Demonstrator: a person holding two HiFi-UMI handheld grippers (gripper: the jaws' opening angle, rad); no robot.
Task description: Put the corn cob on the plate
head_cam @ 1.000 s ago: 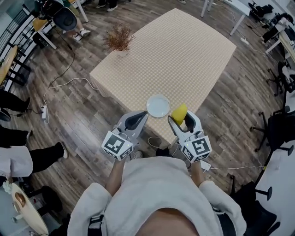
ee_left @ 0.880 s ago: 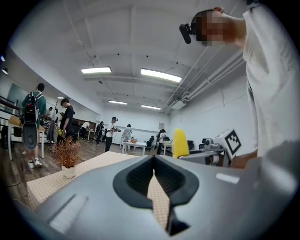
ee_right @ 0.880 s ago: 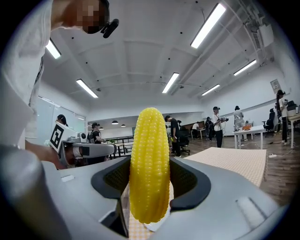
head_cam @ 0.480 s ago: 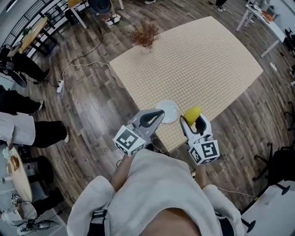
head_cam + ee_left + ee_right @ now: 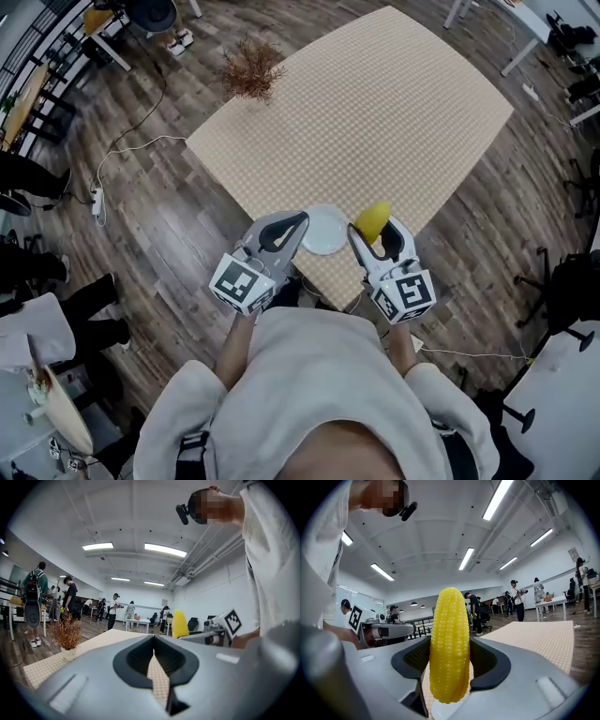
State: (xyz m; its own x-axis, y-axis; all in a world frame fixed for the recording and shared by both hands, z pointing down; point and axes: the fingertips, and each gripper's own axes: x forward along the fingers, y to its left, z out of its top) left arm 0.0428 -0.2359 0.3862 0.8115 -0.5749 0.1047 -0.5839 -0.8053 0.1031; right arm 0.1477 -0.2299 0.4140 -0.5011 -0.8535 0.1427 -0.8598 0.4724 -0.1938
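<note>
Nearby, left claw [image 5: 298,221] beside plate [image 5: 324,234]; dried plant [image 5: 249,70] at far corner.

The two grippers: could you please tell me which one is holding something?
The right gripper: the yellow corn cob stands upright between its jaws. The left gripper has its jaws together with nothing between them.
</note>
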